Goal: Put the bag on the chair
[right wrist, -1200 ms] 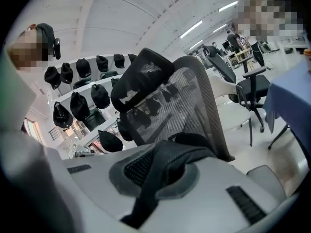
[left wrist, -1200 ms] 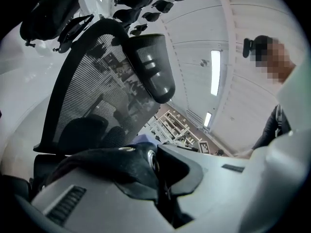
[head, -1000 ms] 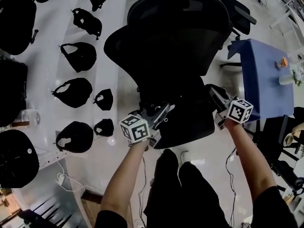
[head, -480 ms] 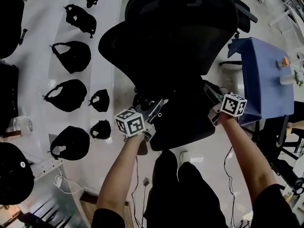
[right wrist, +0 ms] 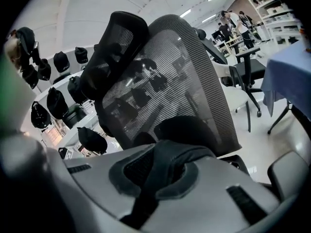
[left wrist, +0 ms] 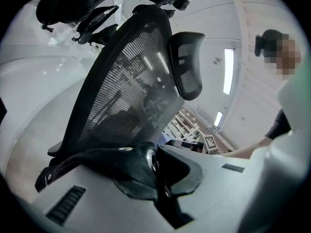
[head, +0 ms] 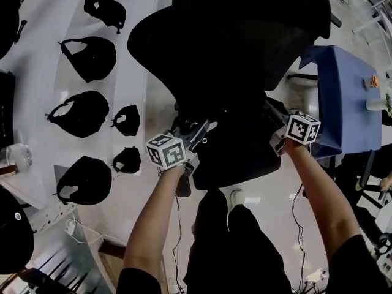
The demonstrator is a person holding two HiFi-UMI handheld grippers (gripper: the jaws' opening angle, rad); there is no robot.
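The black mesh office chair (head: pixel 245 48) stands right in front of me, its back and headrest on the far side. A black bag (head: pixel 236 149) hangs low over the seat, stretched between my two grippers; against the black seat its outline is hard to make out. My left gripper (head: pixel 195 133) is shut on the bag's left edge, where black fabric with a metal eyelet (left wrist: pixel 151 160) is pinched between the jaws. My right gripper (head: pixel 274 114) is shut on the bag's right edge, with a fold of black fabric (right wrist: pixel 167 154) clamped in it. The chair back (left wrist: pixel 126 86) fills both gripper views.
A white counter (head: pixel 43 60) on the left carries several black bags and pouches. A blue table (head: pixel 346 97) stands close on the right, with small items at its far edge. Other office chairs (right wrist: pixel 243 67) stand further back. My legs are just below the seat.
Both grippers have carried the bag a little forward, over the seat and nearer the chair back. Their grip has not changed.
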